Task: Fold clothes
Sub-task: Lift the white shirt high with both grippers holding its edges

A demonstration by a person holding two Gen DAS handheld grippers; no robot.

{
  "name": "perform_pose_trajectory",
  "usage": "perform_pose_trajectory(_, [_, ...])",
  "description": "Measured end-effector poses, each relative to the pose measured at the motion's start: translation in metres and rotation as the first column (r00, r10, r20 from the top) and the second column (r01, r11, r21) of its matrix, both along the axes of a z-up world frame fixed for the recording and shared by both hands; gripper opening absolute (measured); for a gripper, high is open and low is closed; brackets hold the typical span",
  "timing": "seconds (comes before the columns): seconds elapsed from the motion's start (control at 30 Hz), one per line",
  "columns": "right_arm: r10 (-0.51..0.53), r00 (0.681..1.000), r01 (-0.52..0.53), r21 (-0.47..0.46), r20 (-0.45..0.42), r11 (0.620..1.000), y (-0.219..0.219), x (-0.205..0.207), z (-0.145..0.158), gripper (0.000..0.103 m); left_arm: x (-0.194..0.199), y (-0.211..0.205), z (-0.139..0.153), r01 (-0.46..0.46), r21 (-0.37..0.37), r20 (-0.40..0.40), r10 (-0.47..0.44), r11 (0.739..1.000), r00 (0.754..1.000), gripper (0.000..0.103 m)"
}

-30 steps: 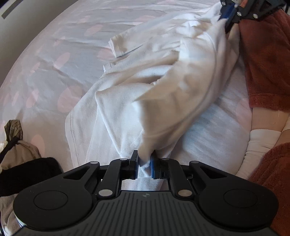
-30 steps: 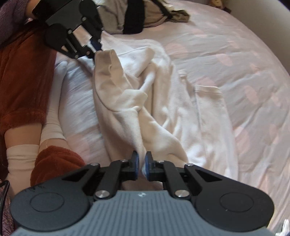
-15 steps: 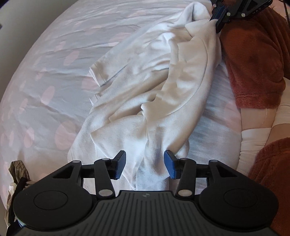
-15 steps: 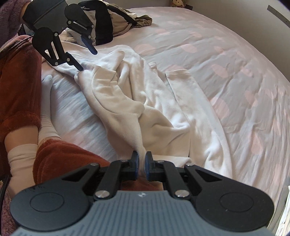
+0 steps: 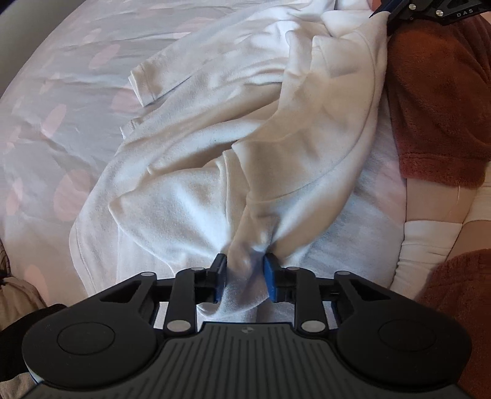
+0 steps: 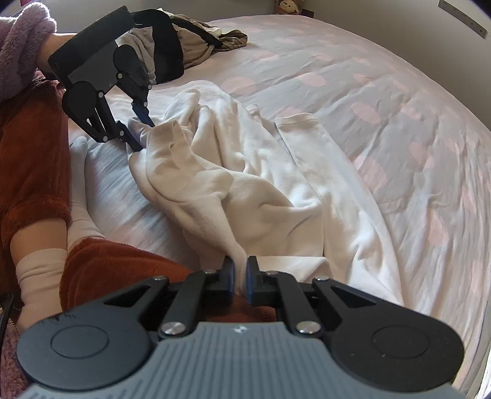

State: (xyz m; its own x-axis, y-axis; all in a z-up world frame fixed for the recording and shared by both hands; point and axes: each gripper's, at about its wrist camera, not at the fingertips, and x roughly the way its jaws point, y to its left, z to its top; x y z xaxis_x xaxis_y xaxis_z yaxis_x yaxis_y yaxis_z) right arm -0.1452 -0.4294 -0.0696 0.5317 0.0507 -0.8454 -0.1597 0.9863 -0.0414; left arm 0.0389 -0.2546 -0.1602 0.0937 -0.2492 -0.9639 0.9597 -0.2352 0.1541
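Observation:
A white long-sleeved top (image 5: 233, 129) lies crumpled on the bed, also in the right wrist view (image 6: 245, 184). My left gripper (image 5: 245, 273) is shut on a bunched edge of the top; it shows in the right wrist view (image 6: 141, 130) at the garment's far left end. My right gripper (image 6: 240, 277) is shut on another edge of the top; it shows at the top right of the left wrist view (image 5: 386, 18). The cloth hangs slack between them. One sleeve (image 5: 159, 79) lies flat on the sheet.
The bed sheet (image 6: 383, 101) is pale with pink dots. A pile of dark and beige clothes (image 6: 190, 43) lies at the far end. The person's knees in rust fleece (image 5: 438, 101) and white socks (image 6: 83, 214) rest beside the top.
My left gripper opened half a second ago, letting go of the cloth, and has now shut again on the top's edge. The right gripper kept its grip throughout.

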Motion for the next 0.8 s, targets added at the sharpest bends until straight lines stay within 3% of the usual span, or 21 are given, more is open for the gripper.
perform_pose_trajectory(0.07, [-0.002,1.000,0.002,-0.002,0.002,1.000,0.000,0.000,0.000,0.009,-0.004,0.004,0.007,0.008,-0.020,0.031,-0.007,1.000,1.000,0.013])
perform_pose_trajectory(0.23, [-0.030,0.999,0.031,-0.027,0.020,0.999,-0.001,-0.002,0.003,0.009,-0.010,0.014,0.034,-0.013,-0.081,0.060,0.018,0.997,0.998,0.010])
perform_pose_trajectory(0.47, [-0.097,0.980,0.130,-0.191,0.176,0.973,-0.001,-0.001,0.041,0.009,-0.006,0.015,0.086,-0.109,-0.204,0.054,0.122,0.973,0.991,0.004])
perform_pose_trajectory(0.57, [-0.108,0.953,0.190,-0.279,0.285,0.941,-0.003,0.001,0.075,0.009,-0.004,0.014,0.113,-0.152,-0.270,0.019,0.163,0.951,0.987,0.004])
perform_pose_trajectory(0.67, [-0.131,0.906,0.270,-0.312,0.402,0.911,-0.010,0.002,0.118,0.008,-0.008,0.010,0.134,-0.161,-0.332,0.032,0.182,0.930,0.983,0.004])
perform_pose_trajectory(0.8, [-0.129,0.845,0.346,-0.347,0.520,0.872,-0.016,0.000,0.170,0.008,-0.003,0.010,0.174,-0.211,-0.451,0.035,0.253,0.867,0.967,0.004])
